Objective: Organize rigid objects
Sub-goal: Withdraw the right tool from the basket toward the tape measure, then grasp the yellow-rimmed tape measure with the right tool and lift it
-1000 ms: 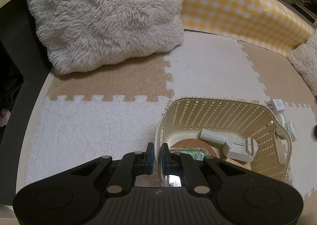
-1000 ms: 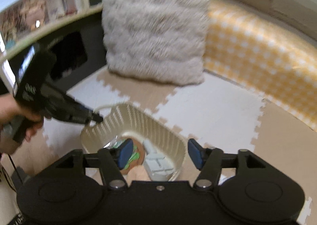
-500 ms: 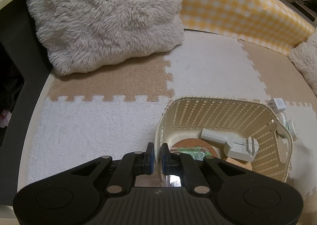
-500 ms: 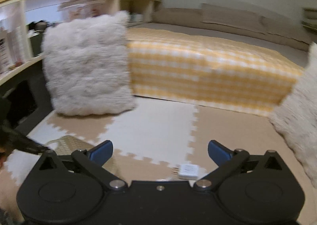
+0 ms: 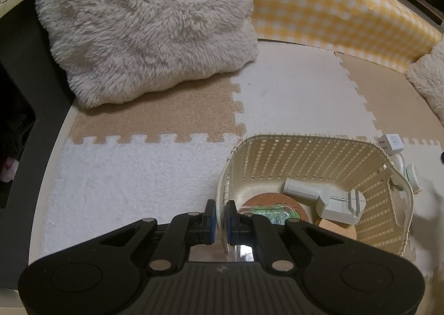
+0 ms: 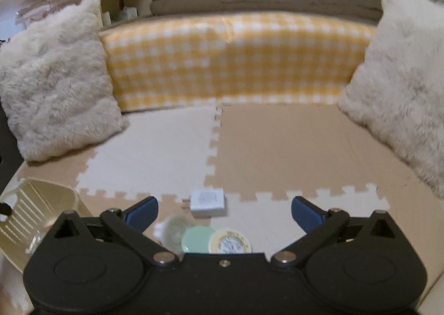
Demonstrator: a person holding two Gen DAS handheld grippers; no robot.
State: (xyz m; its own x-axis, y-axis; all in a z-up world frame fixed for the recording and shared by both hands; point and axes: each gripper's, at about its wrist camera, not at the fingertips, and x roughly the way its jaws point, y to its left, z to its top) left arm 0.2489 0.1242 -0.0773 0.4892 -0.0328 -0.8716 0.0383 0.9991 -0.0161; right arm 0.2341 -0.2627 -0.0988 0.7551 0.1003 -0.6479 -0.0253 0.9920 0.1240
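A cream slatted basket (image 5: pixel 310 148) stands on the foam mat. My left gripper (image 5: pixel 220 216) is shut on the basket's near-left rim. Inside lie a pale grey tool (image 5: pixel 327 198), a cork coaster (image 5: pixel 277 199) and a clear green-tinted packet (image 5: pixel 266 210). A white charger plug (image 5: pixel 392 142) lies on the mat behind the basket's right corner. My right gripper (image 6: pixel 223 210) is wide open and empty above the mat. Between its fingers lie the white plug (image 6: pixel 208 201) and three round lids: clear (image 6: pixel 174 233), mint green (image 6: pixel 197 240), yellow-rimmed (image 6: pixel 230 242). The basket (image 6: pixel 33 209) shows at far left.
A fluffy cream pillow (image 5: pixel 147 23) leans at the back left. A second pillow (image 6: pixel 402 79) stands at right. A yellow checked cushion (image 6: pixel 227 62) runs along the back. A dark shelf unit (image 5: pixel 16 92) borders the mat's left side.
My right gripper has swung right, away from the basket, and opened wider; it now faces the plug and lids. My left gripper has held still on the rim.
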